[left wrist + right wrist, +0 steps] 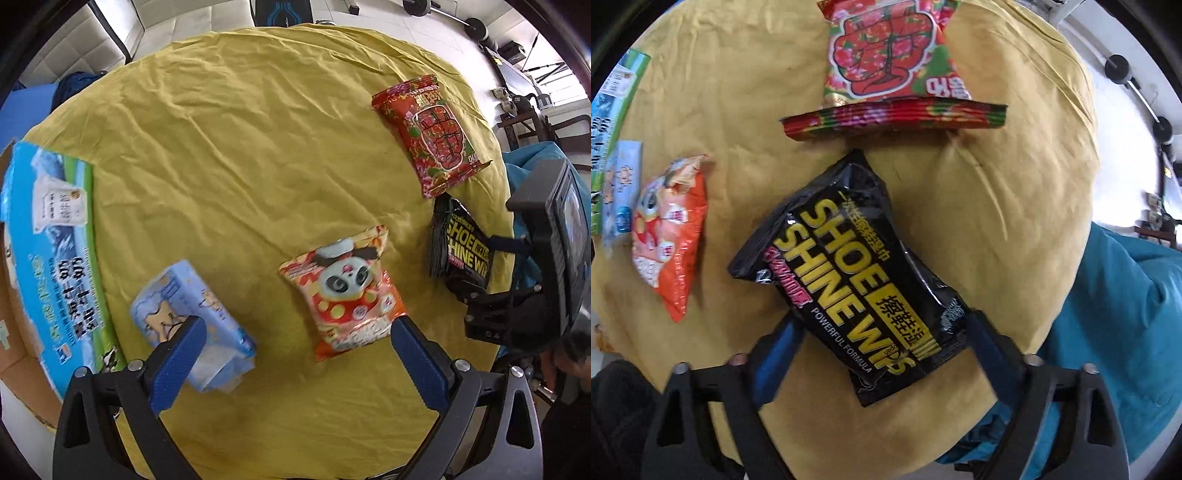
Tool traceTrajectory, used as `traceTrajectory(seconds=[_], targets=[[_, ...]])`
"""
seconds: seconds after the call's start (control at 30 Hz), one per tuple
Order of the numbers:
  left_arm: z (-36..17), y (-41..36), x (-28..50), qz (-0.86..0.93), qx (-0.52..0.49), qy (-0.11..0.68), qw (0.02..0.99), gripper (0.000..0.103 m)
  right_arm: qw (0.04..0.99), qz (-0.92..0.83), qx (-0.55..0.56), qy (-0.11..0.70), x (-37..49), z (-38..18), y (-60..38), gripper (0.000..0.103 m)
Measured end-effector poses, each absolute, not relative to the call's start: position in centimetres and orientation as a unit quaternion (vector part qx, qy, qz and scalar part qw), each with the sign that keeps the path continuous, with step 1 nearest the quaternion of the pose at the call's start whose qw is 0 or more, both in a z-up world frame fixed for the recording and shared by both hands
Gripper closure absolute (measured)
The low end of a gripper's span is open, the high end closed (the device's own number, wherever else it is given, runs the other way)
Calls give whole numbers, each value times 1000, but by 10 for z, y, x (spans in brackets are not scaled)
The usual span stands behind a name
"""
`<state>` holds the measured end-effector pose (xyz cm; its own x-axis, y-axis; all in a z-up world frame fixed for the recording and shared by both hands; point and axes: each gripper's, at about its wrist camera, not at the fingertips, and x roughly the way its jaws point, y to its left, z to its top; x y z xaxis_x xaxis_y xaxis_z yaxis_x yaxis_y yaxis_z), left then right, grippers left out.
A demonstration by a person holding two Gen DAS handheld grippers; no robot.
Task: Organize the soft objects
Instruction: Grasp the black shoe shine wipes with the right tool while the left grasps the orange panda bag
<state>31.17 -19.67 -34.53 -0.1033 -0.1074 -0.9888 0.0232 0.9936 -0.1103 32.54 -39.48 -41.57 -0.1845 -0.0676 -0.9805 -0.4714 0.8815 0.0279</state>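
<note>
Several soft packs lie on a yellow cloth. A black shoe-shine wipes pack sits between the blue fingers of my right gripper, whose jaws stand wide on either side of its near end. An orange panda snack bag lies just ahead of my open, empty left gripper. A light blue tissue pack lies partly behind its left finger. A red snack bag lies at the far right. The black pack and right gripper also show in the left wrist view.
An open cardboard box with a blue and green printed flap stands at the cloth's left edge. A teal cloth hangs at the right. Gym gear and furniture stand beyond the table.
</note>
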Motion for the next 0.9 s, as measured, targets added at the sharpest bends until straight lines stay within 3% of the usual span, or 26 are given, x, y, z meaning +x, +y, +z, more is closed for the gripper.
traceTrajectory(seconds=[0.1,0.13,0.23,0.37,0.43,0.53,0.63,0.7,0.8,0.9], targets=[[-350,-203,316,-49,-33,745,664,0,613,136,-184,756,325,-419,-397,46],[-352,-206,317,-49,-34,747,662,0,612,129,-168,762,325,-417,-399,57],[-361,-210,319,-52,-45,757,650,0,586,69,-88,803,323,-420,-416,63],[-376,-219,322,-58,-54,772,631,0,548,92,65,829,318,-417,-433,60],[-385,-223,322,-55,-60,778,622,1,545,111,104,825,320,-414,-440,45],[-397,-231,325,-56,-67,784,615,1,597,106,20,795,325,-399,-444,39],[-402,-239,326,-50,-54,779,622,12,618,116,-30,777,330,-393,-445,39],[-403,-238,323,-46,-36,775,630,35,620,132,-43,772,335,-393,-444,34],[-402,-228,317,-48,-31,774,631,38,628,150,-77,760,348,-399,-438,23],[-397,-221,310,-36,2,761,648,38,620,159,-86,764,359,-411,-422,23]])
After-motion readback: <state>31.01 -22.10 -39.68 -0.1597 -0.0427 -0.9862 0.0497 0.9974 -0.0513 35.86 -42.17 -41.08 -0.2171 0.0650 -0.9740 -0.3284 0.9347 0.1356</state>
